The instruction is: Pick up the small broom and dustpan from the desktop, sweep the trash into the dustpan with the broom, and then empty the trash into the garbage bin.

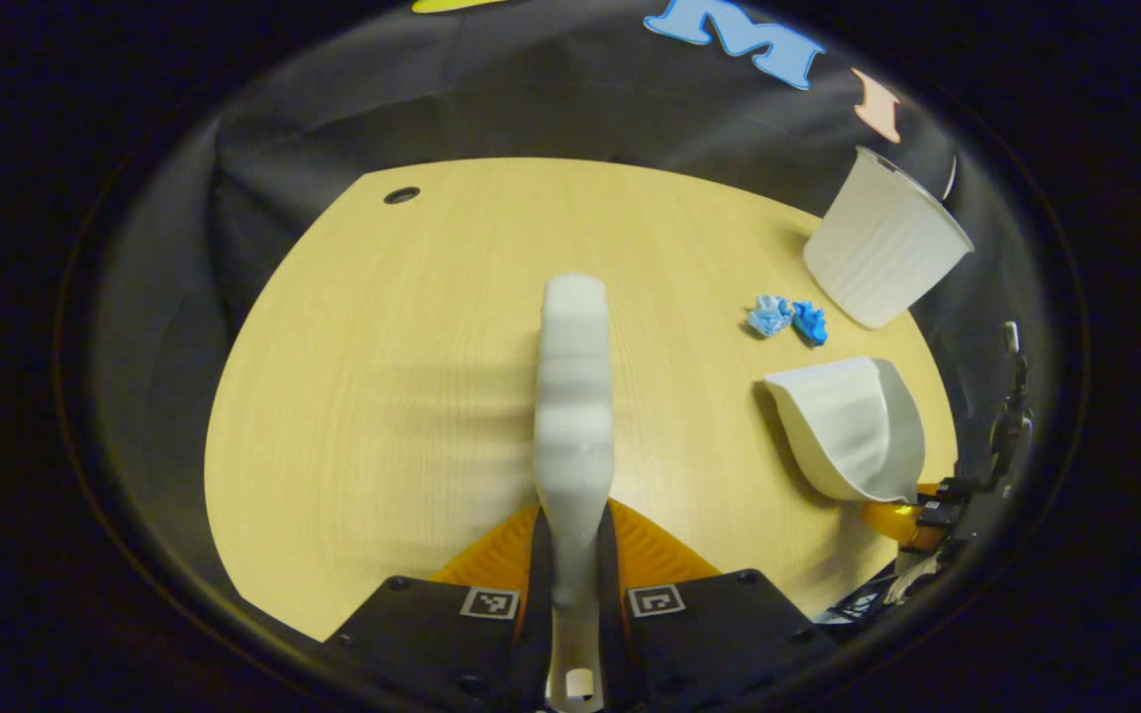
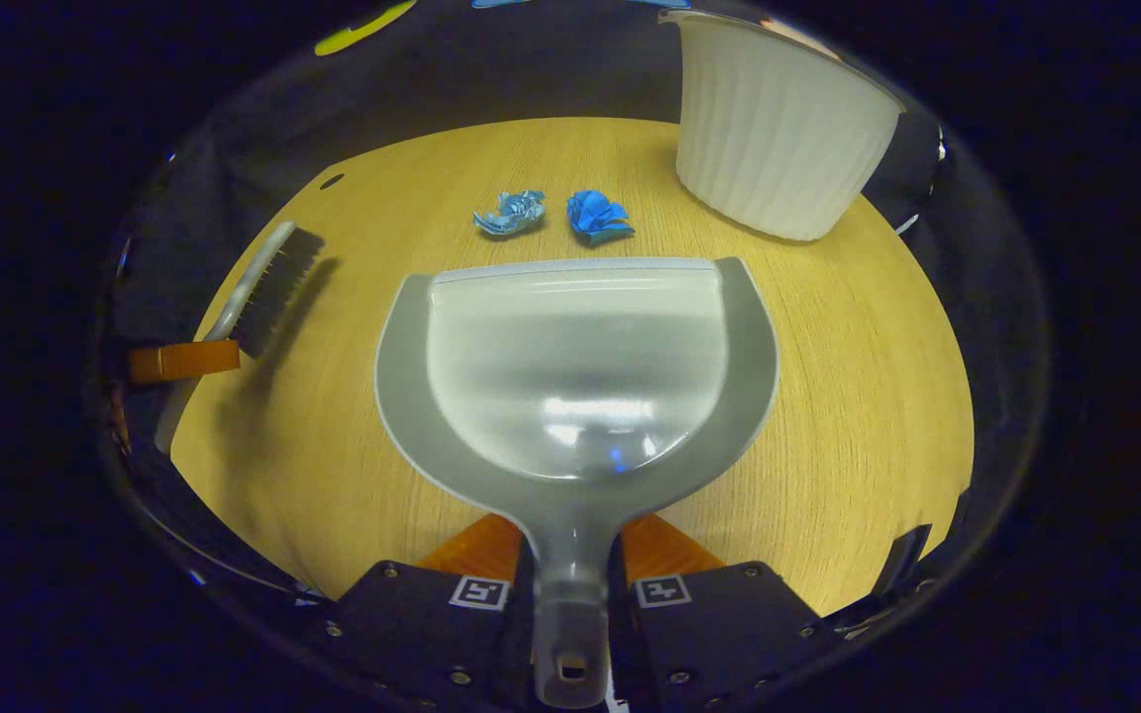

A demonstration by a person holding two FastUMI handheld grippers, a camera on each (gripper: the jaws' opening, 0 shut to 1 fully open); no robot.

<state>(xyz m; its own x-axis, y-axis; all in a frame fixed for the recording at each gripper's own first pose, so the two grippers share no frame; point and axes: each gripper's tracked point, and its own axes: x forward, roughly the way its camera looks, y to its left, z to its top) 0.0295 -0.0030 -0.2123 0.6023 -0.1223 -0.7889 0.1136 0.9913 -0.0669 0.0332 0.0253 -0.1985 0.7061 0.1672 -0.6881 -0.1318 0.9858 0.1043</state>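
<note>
Warm overhead light falls evenly on the pale wooden tabletop (image 1: 412, 376), while the booth beyond its edges sinks into deep shadow. In the left gripper view the broom (image 1: 573, 396) is smeared by motion blur, with faint banded shadows to its left. In the right gripper view a soft glare patch sits in the bowl of the dustpan (image 2: 580, 366), which is sharp. The fisheye lens bends the tabletop's edges into curves, and detail dims toward the rim.
</note>
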